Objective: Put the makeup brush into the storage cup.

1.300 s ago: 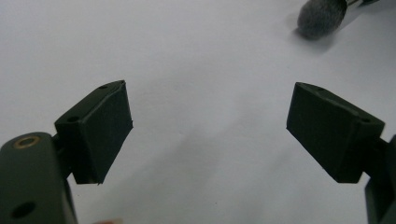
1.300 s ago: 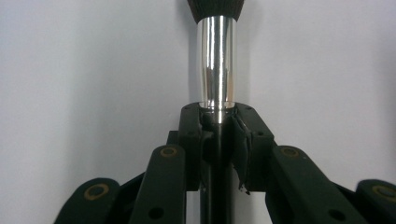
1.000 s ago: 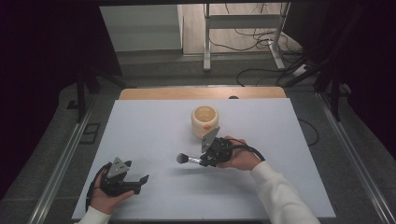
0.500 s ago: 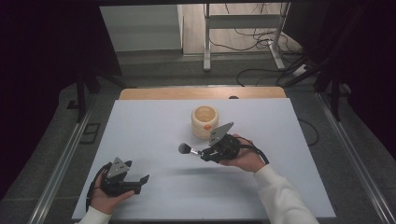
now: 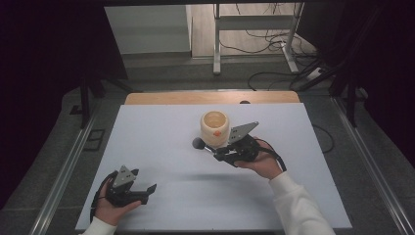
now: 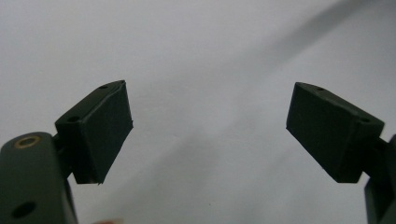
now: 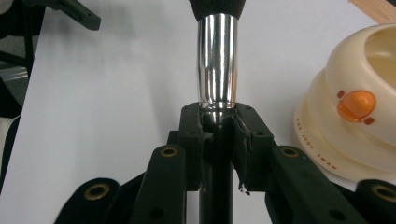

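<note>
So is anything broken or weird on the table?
One small thing: in the right gripper view, the pad on the right claw looks torn and frayed where it grips the brush. The cup stands upright, and nothing is spilled.

Over the last second the right gripper (image 5: 215,151), clamped on a makeup brush (image 5: 204,146), has moved away from the person and up the table toward the cream-coloured cup (image 5: 214,123). The brush's dark head, earlier out on open table well short of the cup, now sits just beside the cup's near-left side. The person's right hand (image 5: 262,161) has followed it forward.
</note>
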The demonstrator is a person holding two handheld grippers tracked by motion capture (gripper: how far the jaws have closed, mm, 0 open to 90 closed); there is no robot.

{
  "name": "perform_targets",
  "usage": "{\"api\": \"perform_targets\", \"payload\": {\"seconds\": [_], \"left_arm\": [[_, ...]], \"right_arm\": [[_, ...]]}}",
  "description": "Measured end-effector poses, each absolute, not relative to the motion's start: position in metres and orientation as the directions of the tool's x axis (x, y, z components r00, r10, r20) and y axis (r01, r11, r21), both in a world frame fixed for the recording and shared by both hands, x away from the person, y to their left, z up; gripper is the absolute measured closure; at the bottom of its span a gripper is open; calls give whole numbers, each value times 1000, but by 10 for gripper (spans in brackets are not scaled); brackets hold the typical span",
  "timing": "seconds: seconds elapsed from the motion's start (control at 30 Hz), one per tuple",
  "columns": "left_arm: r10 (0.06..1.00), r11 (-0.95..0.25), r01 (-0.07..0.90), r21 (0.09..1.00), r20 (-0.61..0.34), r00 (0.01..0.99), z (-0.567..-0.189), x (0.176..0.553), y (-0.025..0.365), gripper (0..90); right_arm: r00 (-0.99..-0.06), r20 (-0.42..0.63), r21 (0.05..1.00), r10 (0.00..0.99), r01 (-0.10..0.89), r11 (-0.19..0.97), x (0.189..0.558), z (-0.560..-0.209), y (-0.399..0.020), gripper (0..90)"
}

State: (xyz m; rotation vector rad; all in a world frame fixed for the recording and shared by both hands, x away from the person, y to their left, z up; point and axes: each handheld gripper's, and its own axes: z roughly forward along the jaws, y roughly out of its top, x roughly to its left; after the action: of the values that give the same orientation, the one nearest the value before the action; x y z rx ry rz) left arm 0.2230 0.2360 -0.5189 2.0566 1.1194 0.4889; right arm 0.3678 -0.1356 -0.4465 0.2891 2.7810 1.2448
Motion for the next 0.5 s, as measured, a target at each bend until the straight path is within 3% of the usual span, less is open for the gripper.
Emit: {"api": "perform_targets", "payload": {"seconds": [0.5], "left_arm": [[837, -349, 558, 753, -17, 546, -519, 223, 237, 147]], "right_arm": [[-958, 24, 796, 287, 192, 574, 372, -440, -144, 742]]}}
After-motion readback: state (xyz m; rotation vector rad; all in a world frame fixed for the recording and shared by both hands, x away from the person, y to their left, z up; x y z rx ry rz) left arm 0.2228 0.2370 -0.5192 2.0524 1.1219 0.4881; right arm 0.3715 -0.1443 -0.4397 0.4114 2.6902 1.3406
